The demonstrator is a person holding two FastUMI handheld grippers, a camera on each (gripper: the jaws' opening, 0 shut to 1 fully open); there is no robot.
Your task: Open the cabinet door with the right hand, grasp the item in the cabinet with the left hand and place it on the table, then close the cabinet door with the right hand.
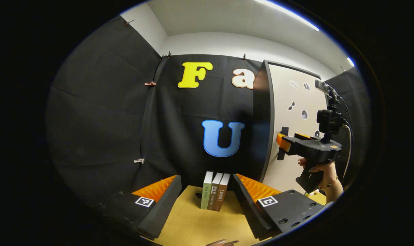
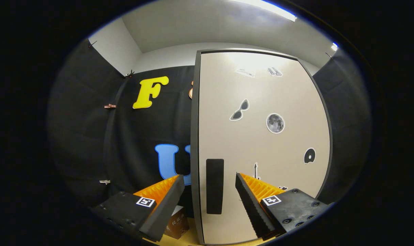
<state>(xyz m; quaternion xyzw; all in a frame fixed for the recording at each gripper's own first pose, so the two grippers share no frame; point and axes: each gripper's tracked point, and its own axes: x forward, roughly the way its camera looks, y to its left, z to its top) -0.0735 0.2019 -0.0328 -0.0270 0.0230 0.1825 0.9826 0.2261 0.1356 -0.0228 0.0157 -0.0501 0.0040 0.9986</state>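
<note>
Right gripper (image 2: 209, 191): jaws spread wide, holding nothing; in the right gripper view its fingers sit low in the frame, on either side of the dark handle (image 2: 215, 186), lined up with it but not yet closed on it.
Right gripper seen from afar (image 1: 285, 142): in the left gripper view it appears at right of centre, held by a hand (image 1: 321, 171), its tip at or just short of the handle; contact is hard to judge here.
Left gripper (image 1: 207, 201): jaws also apart and empty, at the bottom of the left gripper view, pointing toward three books (image 1: 215, 191).
Cabinet door (image 2: 261, 143): pale panel with small stickers, filling the centre and right of the right gripper view; it looks shut.
Books: standing upright together on the wooden counter (image 1: 193, 225), bottom centre of the left gripper view, against the black cloth.
Item in the cabinet: hidden behind the door.
Progress: judged to be at the very start; the door is not yet opened, so taking out the item, placing it on the counter and closing the door all remain.
</note>
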